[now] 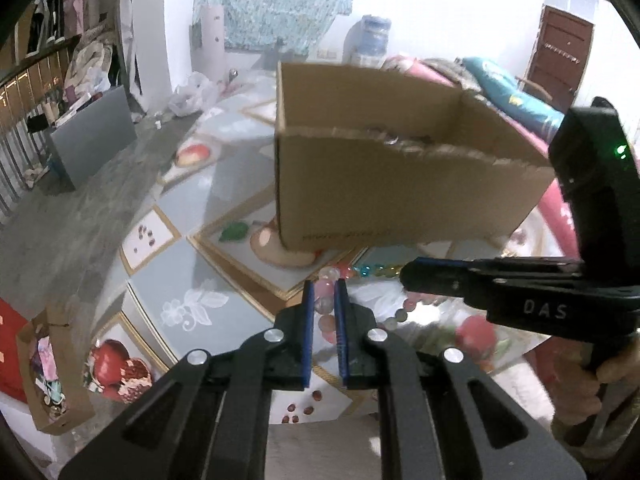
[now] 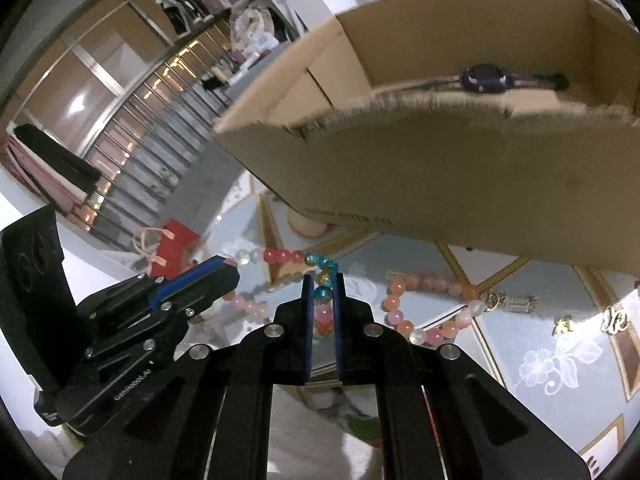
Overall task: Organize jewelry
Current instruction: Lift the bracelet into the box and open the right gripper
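Here, largest first: the table under its fruit-print cloth, then the box standing open-topped on it, just behind the beads.

Step in hand, as we judge it: lifting the necklace off the table for the box. Both claws are on it. The left claw is clenched on pale pink beads; the right claw is clenched on the blue and yellow beads further along the same strand. The rest of the strand lies looped on the cloth, near the box's front wall.

Next move, our guess: raise both claws together so the slack clears the cloth, carry over the box's torn front edge, then release inside. The wall is tall against the claws, so the lift must be generous, and the hanging loop may snag the rim.

Differences between views:
- Right wrist sees into the box: a watch lies on its floor. It also shows small gold pieces on the cloth to the right of the strand.
- Left wrist sees only a glint of metal inside the box, but shows a second, smaller carton of oddments at the table's left edge, and a hand on the right claw's handle.
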### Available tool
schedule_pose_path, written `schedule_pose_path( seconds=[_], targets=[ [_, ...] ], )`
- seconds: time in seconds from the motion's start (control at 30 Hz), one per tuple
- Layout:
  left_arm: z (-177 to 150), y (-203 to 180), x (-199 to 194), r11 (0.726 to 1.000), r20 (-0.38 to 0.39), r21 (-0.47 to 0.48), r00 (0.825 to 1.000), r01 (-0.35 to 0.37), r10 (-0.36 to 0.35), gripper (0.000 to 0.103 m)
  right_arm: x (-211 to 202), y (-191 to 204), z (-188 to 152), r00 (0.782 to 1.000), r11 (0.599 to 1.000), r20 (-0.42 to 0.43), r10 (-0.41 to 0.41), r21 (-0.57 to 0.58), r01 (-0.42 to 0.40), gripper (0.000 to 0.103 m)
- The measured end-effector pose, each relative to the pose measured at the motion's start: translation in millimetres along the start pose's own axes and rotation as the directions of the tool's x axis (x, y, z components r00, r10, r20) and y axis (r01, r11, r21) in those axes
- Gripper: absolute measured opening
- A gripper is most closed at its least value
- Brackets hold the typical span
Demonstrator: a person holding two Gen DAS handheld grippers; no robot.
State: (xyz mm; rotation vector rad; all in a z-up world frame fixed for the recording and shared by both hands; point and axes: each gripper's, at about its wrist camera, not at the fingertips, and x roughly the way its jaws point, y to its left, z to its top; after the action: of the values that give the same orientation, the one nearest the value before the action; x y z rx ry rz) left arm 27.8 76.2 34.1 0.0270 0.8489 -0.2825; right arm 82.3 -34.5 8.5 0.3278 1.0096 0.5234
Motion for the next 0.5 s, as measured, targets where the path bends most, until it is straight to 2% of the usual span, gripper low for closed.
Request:
schedule_pose_path(
  seconds=[0.13,0.3,0.43,0.5],
  targets=[
    [15.8,-9.0,-26.5,0.999,0.051,0.030,0.998,0.025,-0.026,0.009,-22.0,8.7,7.4,0.998,0.999,0.044,0.037,-0.014,-0.036,0.007],
    [54.4,-23.9,-63.1,0.992,0.172,0.126,0.984,0.020,-0.041,0.009,-63.5,30.5,34.1,0.986,0.993,0.159,0.042,-0.111,-0.024,0.007],
    [94.3,-29.9,-64.0,0.984,0.216,0.179,0.975,0.021,-0.060,0.009,-79.9,20.9,70.2,0.981,0.993,0.186,0.058,-0.109,-0.038,0.007],
    [115.0,-30.5,-49.7,0.981,0.200,0.195,0.978,0.018,-0.058,0.009,-74.5,11.2,95.5,0.984,0.995,0.172,0.037,-0.093,-0.021,0.007]
  ],
)
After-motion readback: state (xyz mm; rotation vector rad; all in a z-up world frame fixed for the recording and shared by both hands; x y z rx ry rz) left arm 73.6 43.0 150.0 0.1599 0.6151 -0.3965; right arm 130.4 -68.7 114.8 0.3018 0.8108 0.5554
